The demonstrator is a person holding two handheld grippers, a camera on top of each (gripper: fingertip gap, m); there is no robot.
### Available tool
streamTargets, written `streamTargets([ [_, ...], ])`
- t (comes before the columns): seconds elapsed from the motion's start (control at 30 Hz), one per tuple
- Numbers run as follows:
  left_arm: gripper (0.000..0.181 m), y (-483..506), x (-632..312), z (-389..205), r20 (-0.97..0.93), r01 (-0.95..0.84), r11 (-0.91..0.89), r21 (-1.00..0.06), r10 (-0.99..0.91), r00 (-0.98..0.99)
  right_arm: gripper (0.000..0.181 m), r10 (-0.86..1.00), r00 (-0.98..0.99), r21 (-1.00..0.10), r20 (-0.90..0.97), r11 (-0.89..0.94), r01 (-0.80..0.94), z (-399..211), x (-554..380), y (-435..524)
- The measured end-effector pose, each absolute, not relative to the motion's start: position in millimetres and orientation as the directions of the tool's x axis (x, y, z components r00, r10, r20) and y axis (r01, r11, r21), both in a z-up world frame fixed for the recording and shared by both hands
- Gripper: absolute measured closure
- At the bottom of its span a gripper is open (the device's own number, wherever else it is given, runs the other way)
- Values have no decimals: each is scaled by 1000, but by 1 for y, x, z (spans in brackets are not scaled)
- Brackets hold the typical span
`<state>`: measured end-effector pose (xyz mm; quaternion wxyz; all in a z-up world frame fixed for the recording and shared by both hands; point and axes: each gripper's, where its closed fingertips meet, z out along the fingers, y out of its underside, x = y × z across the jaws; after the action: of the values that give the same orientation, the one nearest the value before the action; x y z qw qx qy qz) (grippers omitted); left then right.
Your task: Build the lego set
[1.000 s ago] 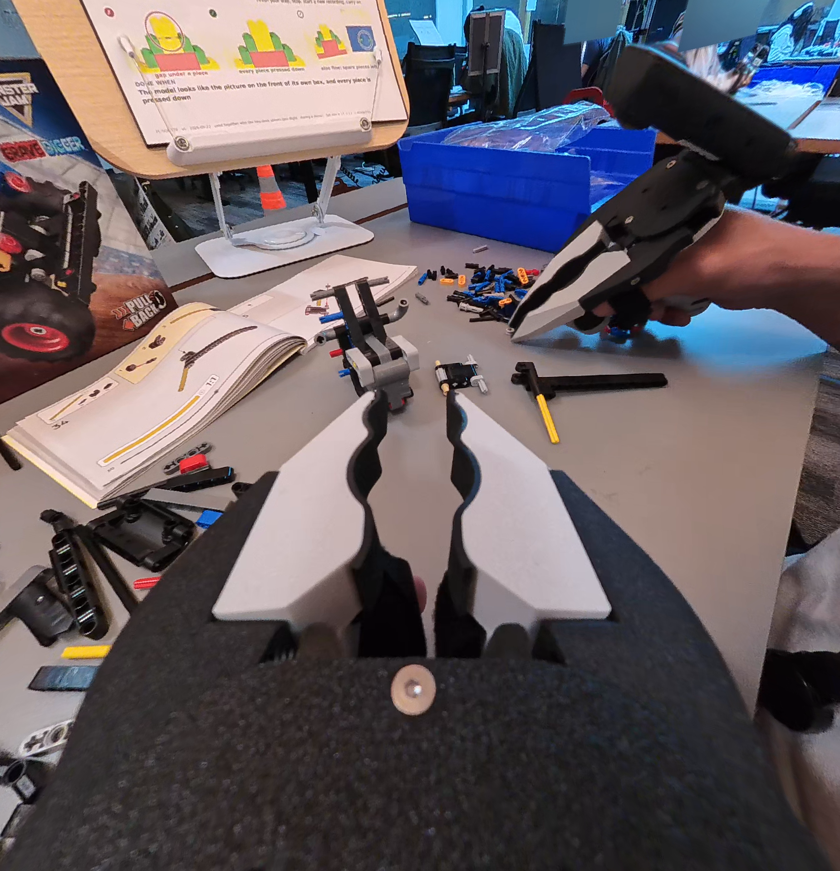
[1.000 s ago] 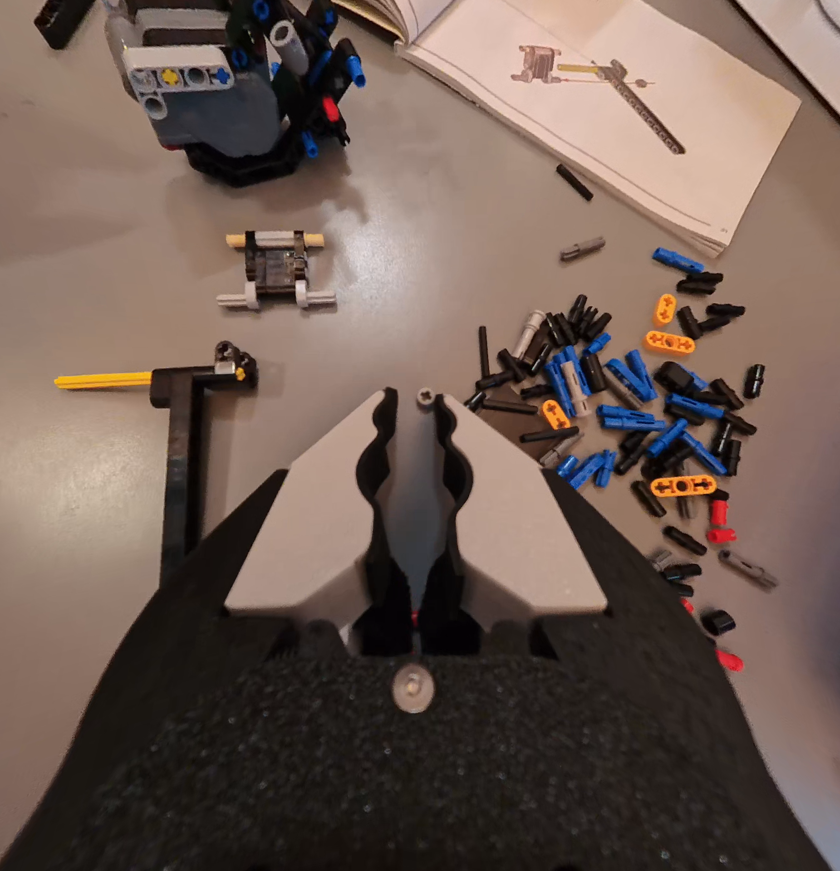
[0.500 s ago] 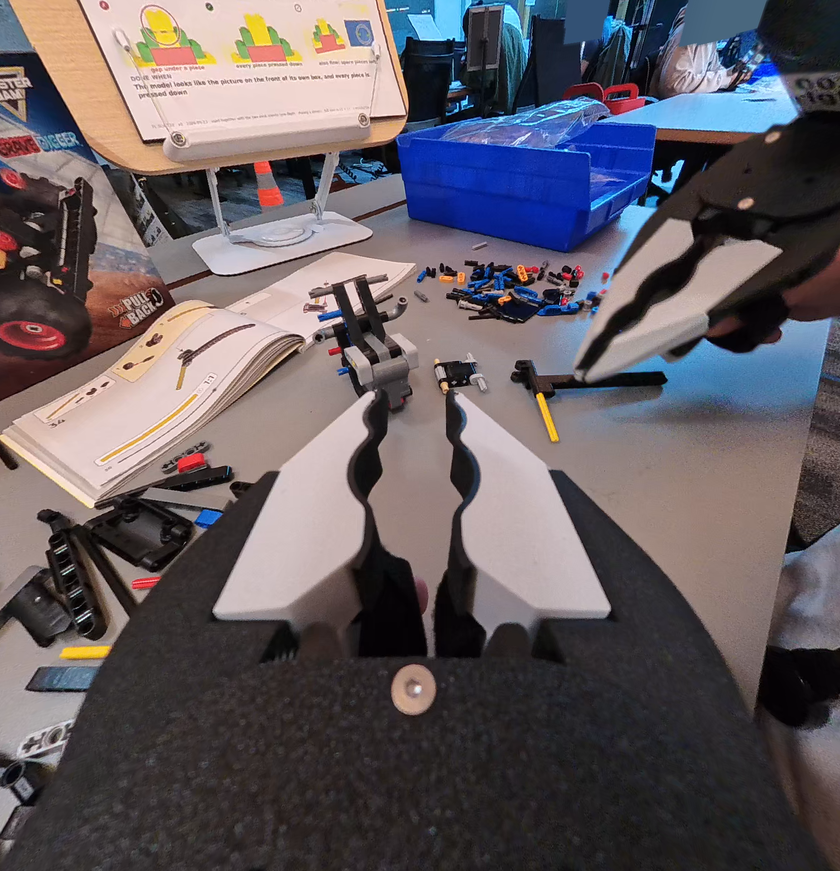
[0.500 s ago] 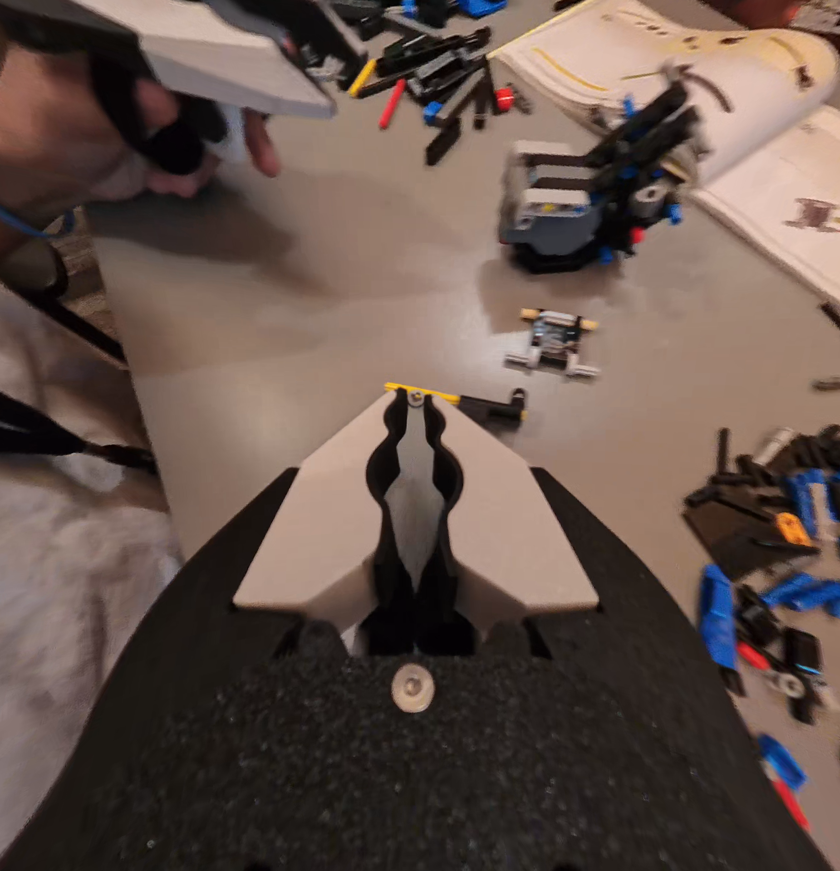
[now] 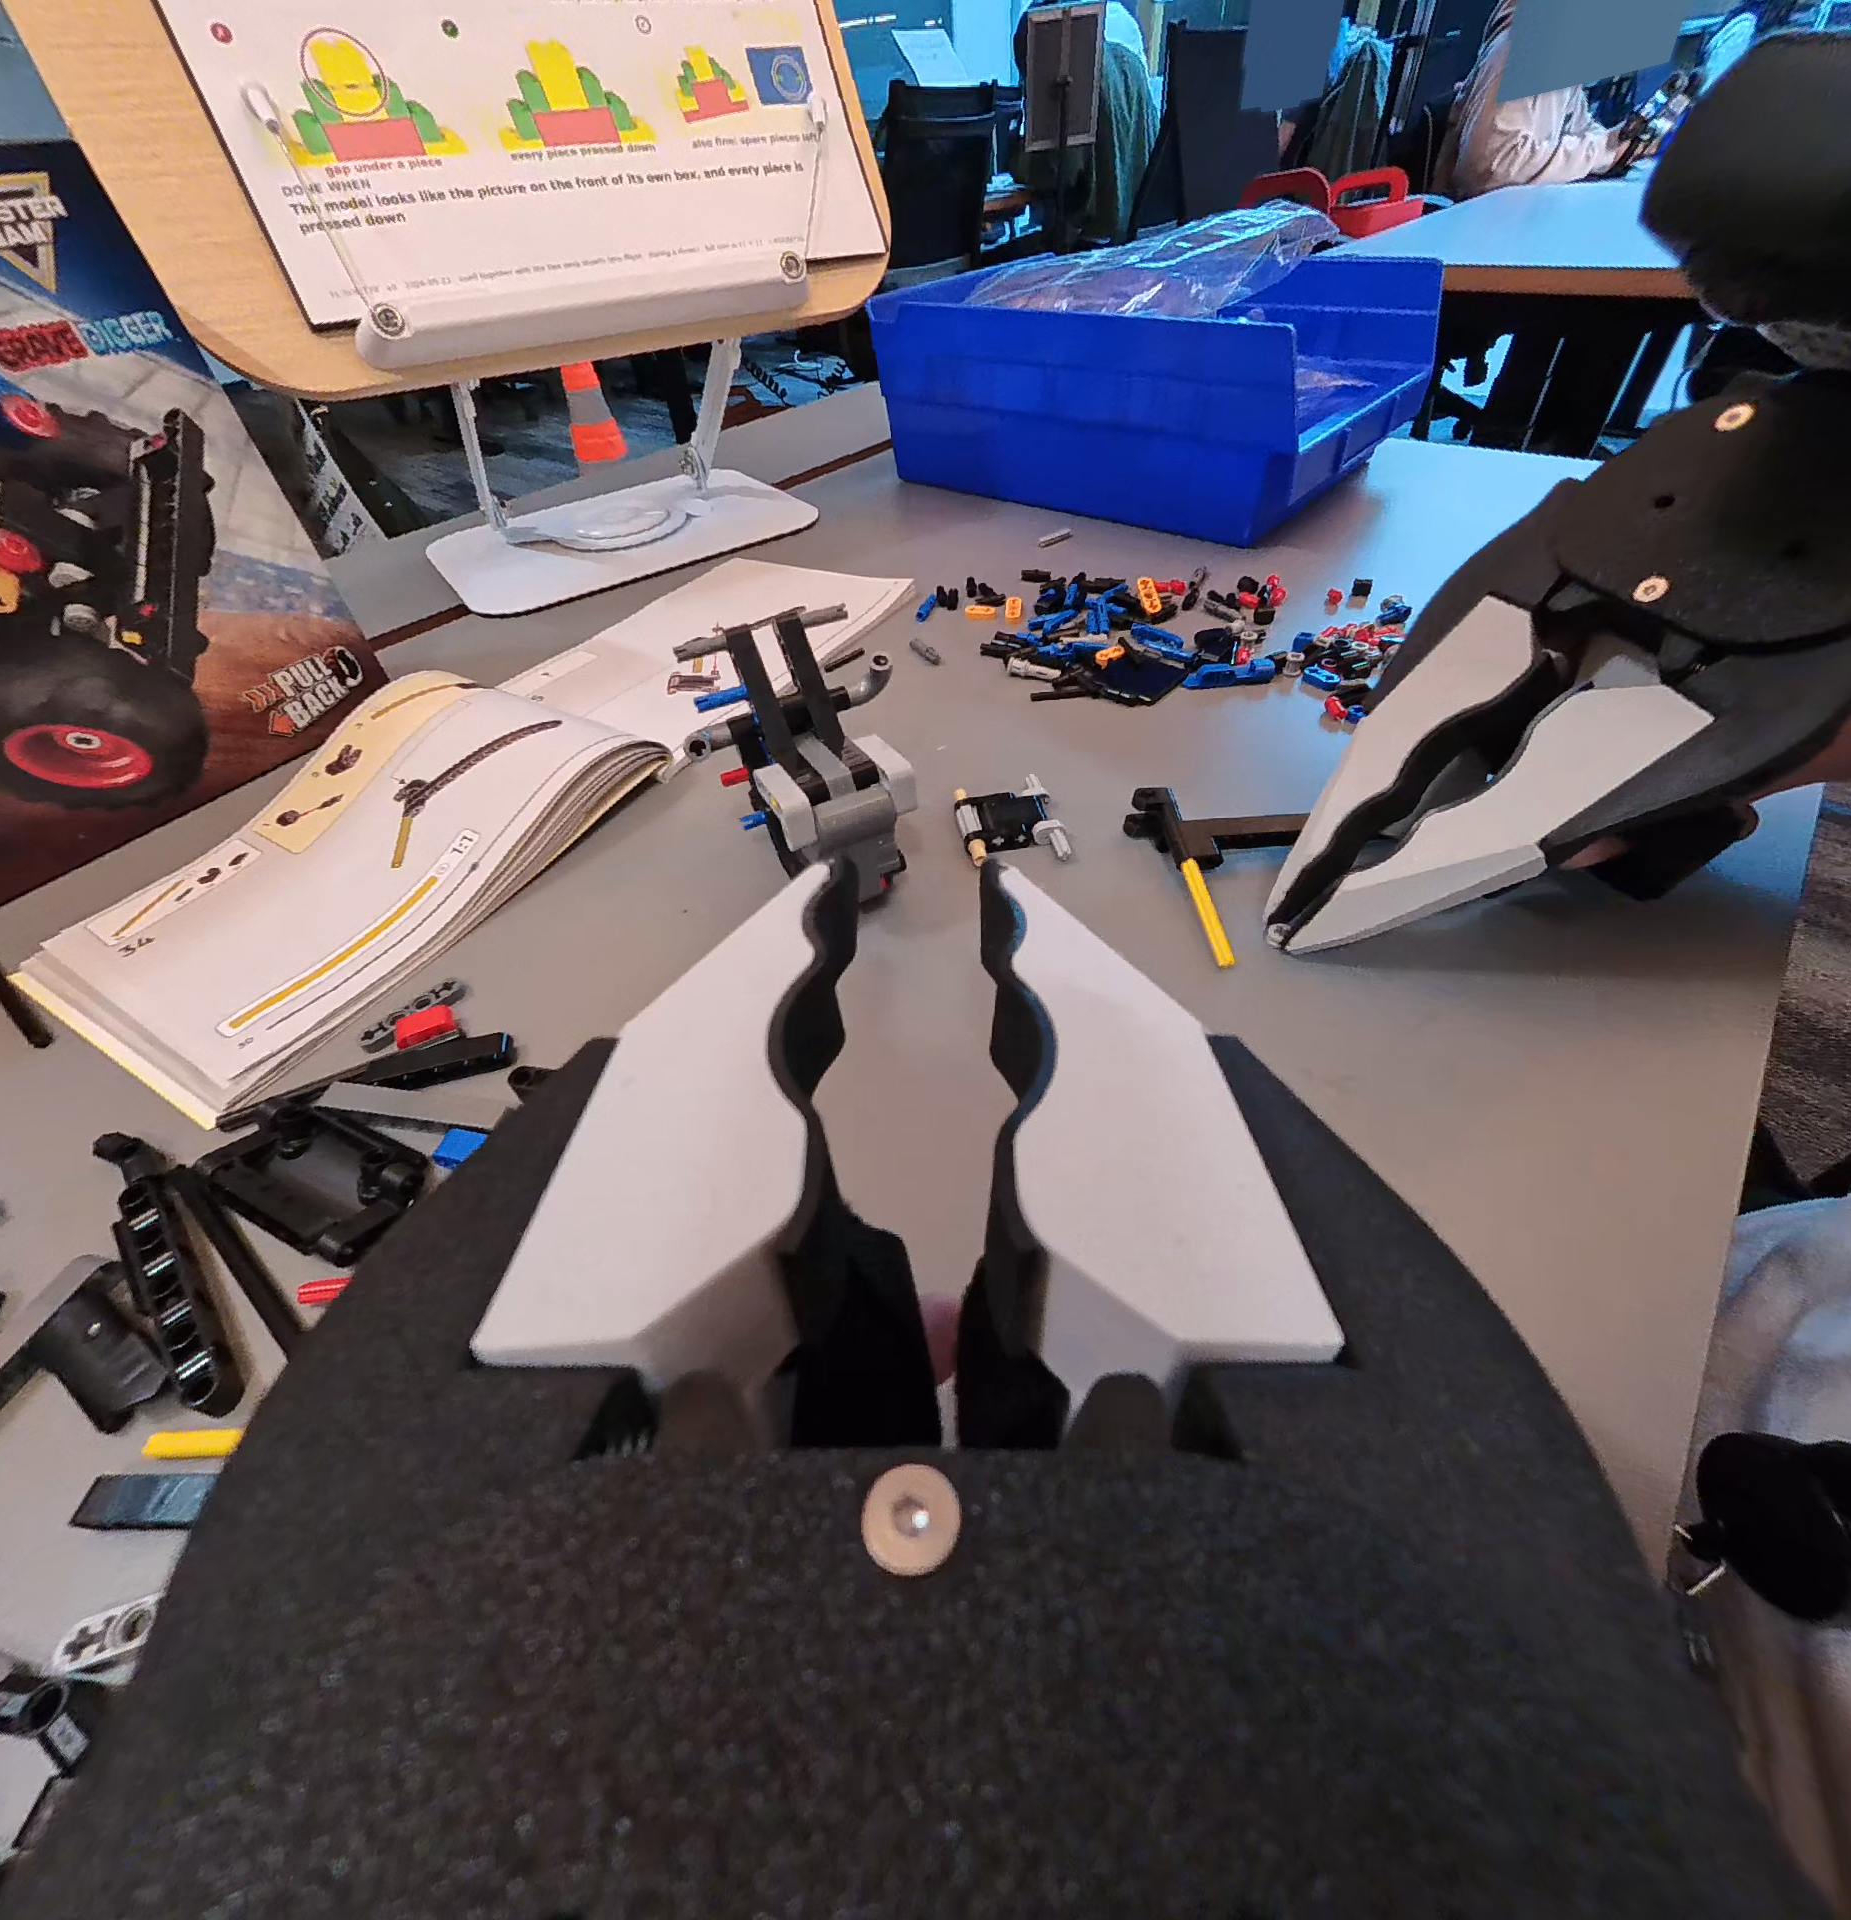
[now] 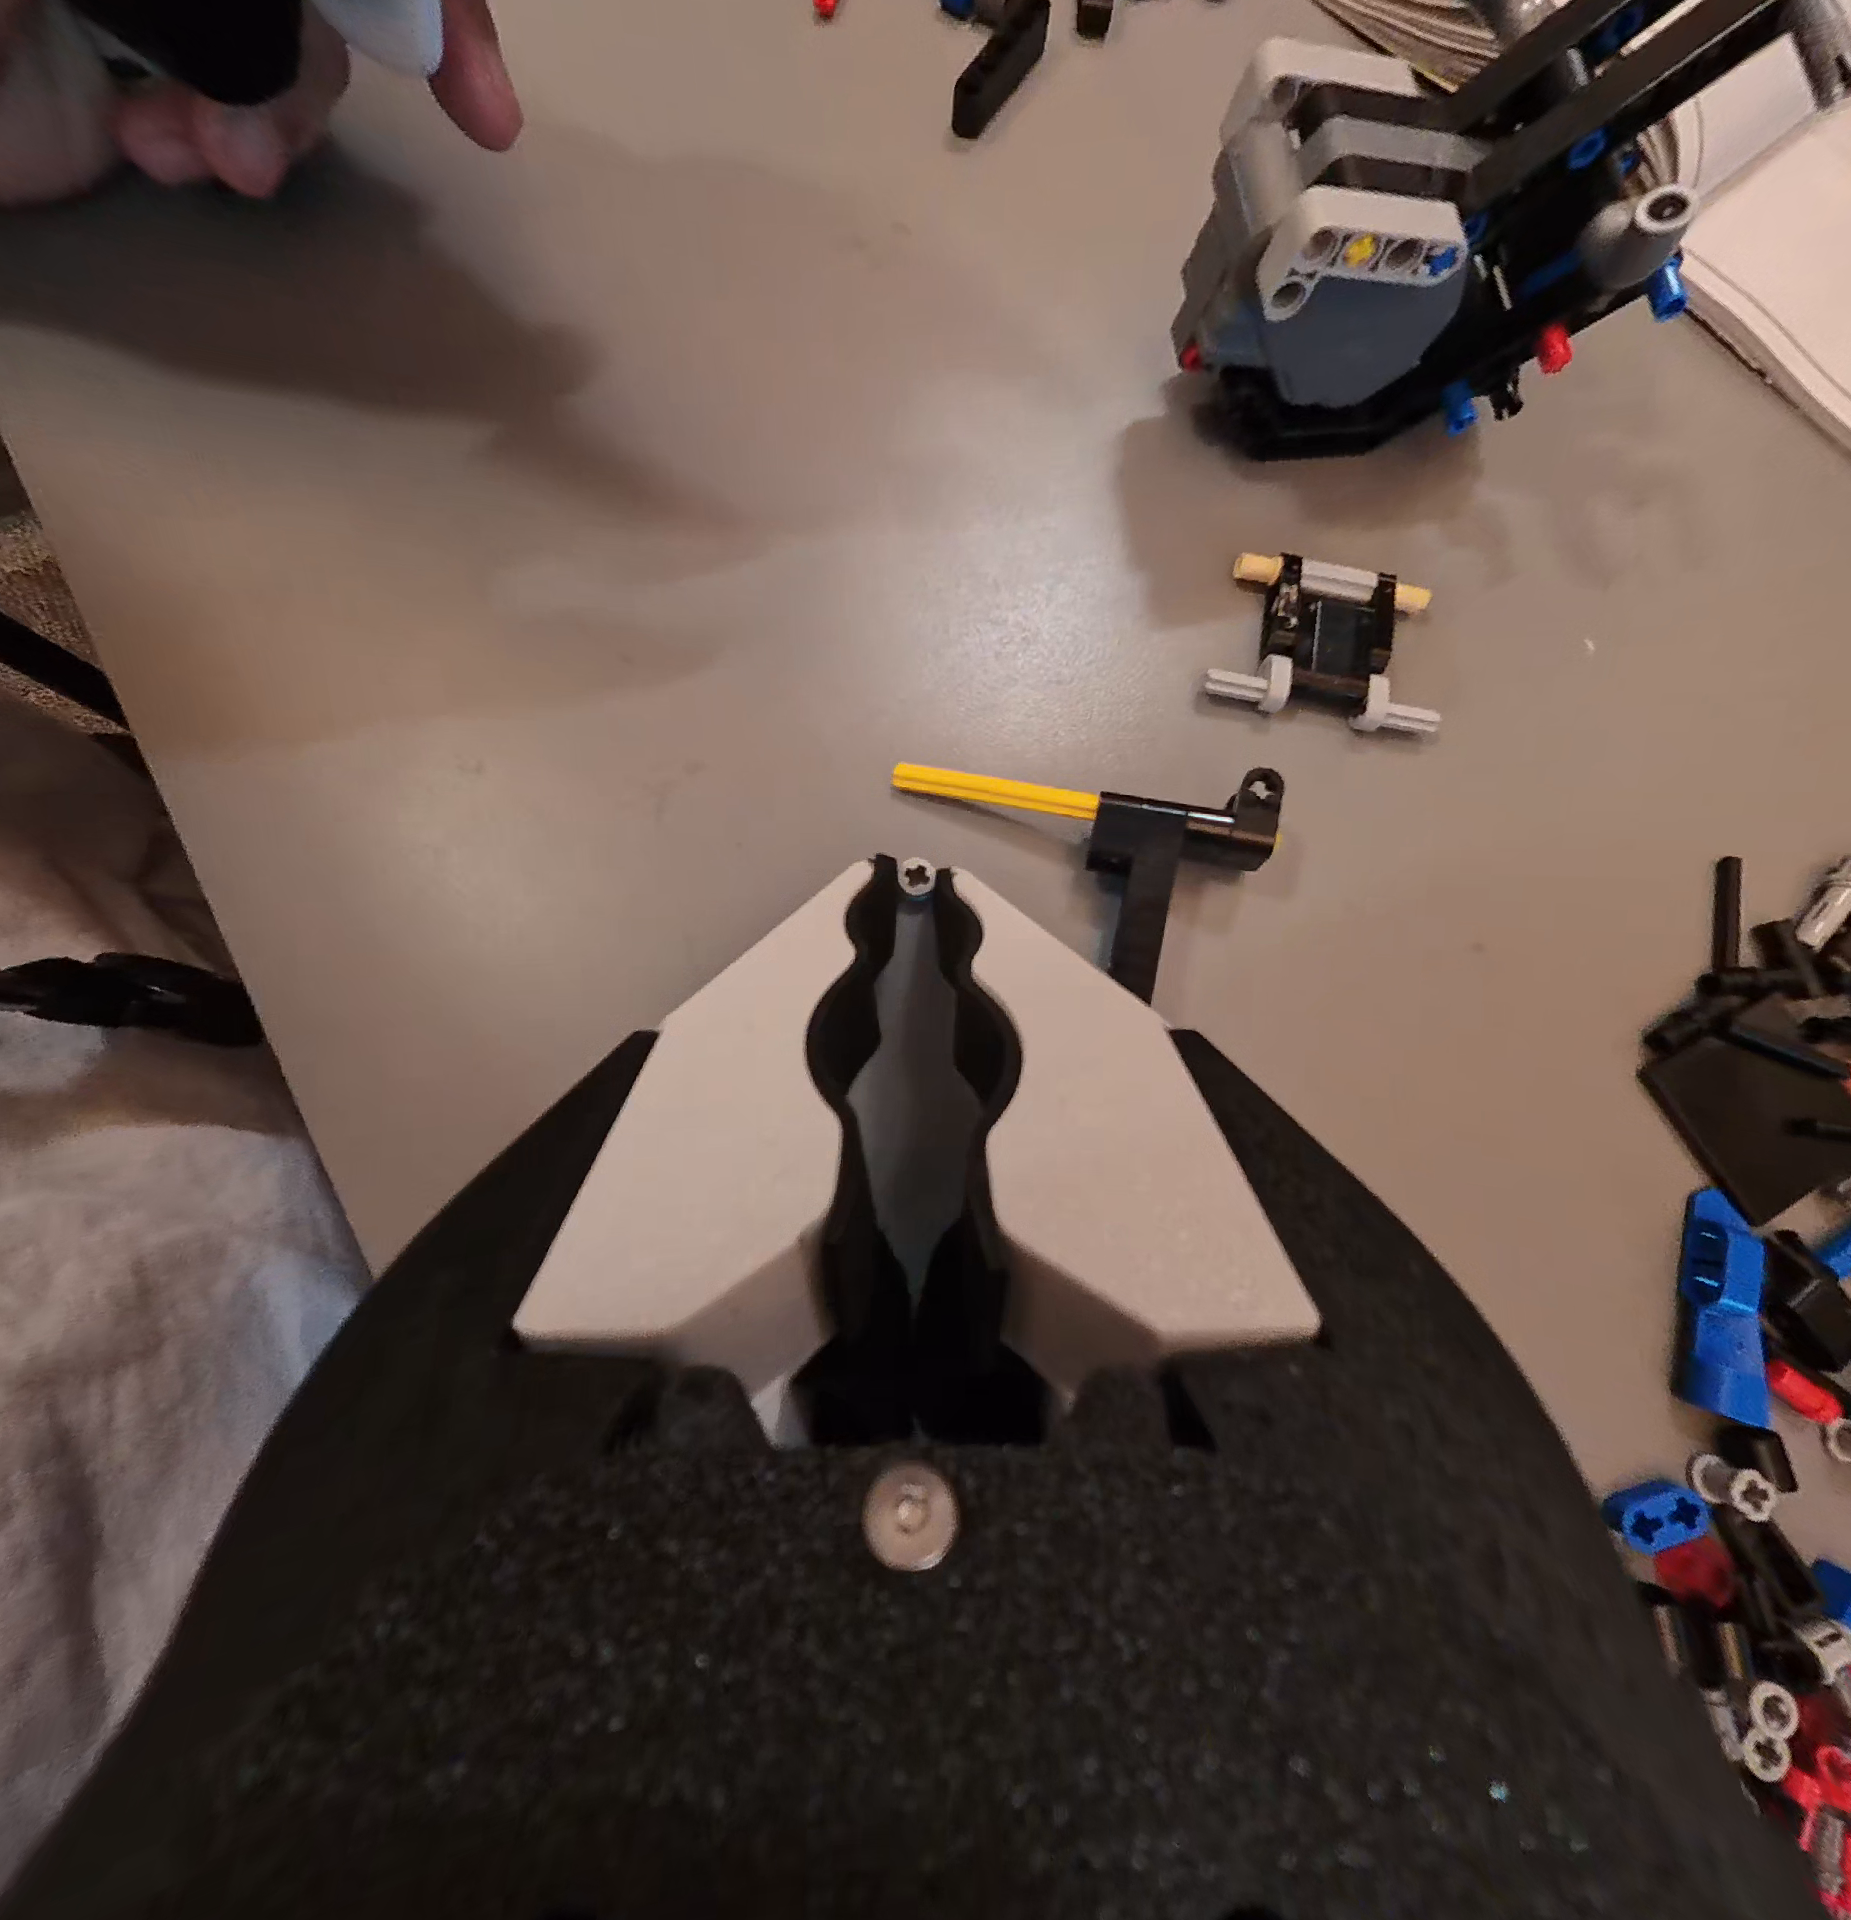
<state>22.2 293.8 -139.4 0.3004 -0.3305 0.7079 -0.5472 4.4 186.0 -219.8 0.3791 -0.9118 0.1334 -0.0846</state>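
My right gripper (image 6: 915, 871) is shut on a small grey pin (image 6: 917, 875) held at its tips, low over the table near the yellow axle of a black beam piece (image 6: 1139, 831). In the left wrist view the right gripper (image 5: 1282, 935) sits right of that black beam piece (image 5: 1186, 842). My left gripper (image 5: 916, 883) is open and empty, just short of the grey and black partial model (image 5: 827, 800). The partial model also shows in the right wrist view (image 6: 1357, 270). A small black sub-assembly (image 5: 1007, 819) lies between the model and the beam, and shows in the right wrist view (image 6: 1326, 644).
An open instruction booklet (image 5: 308, 883) lies at the left. A pile of small pins (image 5: 1139, 634) lies behind, with a blue bin (image 5: 1139, 395) beyond it. Black parts (image 5: 225, 1216) lie at the near left. The set's box (image 5: 69, 582) and a sheet stand (image 5: 547, 208) are at the back left. Spacing between my two grippers at the tips: around 15 centimeters.
My right gripper carried the grey pin from the pin pile to the near side of the table, down beside the yellow axle. The left gripper has not moved.
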Motion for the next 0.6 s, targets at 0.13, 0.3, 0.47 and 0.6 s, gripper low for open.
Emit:
streamTargets([
  [0.13,160,295,22,-138,-89,-119,194,-974,-807,-584,174,-318,947,-722,47,-666,-188,-220,6,185],
  [0.3,160,293,22,-140,-111,-118,218,-969,-805,-582,167,-315,948,-773,35,-611,-174,-202,6,186],
  [0.47,160,292,21,-140,-122,-112,229,-967,-802,-584,161,-414,909,-796,46,-565,-217,-187,41,168],
  [0.6,160,291,21,-141,-131,-108,237,-965,-801,-584,158,-435,900,-794,-2,-546,-265,-188,63,167],
])
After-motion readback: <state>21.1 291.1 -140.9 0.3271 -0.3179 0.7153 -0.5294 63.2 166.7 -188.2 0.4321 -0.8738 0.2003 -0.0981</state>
